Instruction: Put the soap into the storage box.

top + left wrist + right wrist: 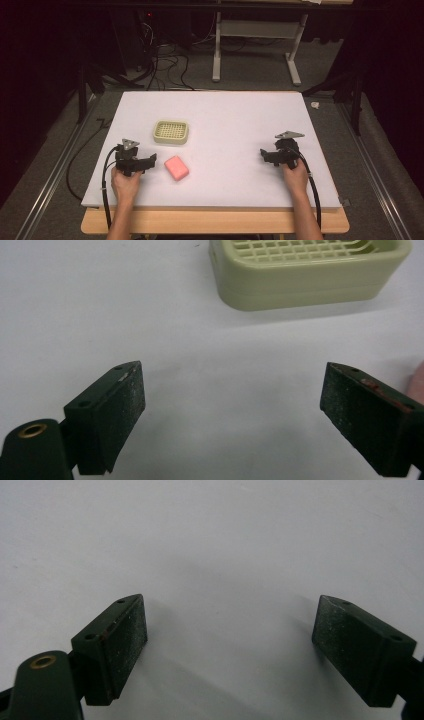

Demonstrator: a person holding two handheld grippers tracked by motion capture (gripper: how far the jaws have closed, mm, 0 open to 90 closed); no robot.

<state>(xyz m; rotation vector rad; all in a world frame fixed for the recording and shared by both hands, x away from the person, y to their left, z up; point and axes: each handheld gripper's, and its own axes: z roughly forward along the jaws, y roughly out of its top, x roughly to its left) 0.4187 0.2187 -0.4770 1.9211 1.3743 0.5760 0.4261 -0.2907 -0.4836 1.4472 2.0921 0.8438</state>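
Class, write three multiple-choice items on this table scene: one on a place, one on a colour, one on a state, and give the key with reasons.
1. Where does the pink soap bar lie?
A. inside the soap dish
B. on the white table, nearer the person than the soap dish
C. between the right tongs

2. What colour is the soap dish?
A. pale yellow-green
B. blue
C. red

3. How do the left tongs stand?
A. shut on the soap bar
B. shut on nothing
C. open, with nothing between them

Key: 1 B, the bar rests on the bare table, apart from the dish. 2 A, its grid and walls show that tint. 3 C, white table shows between the wide-set jaws.
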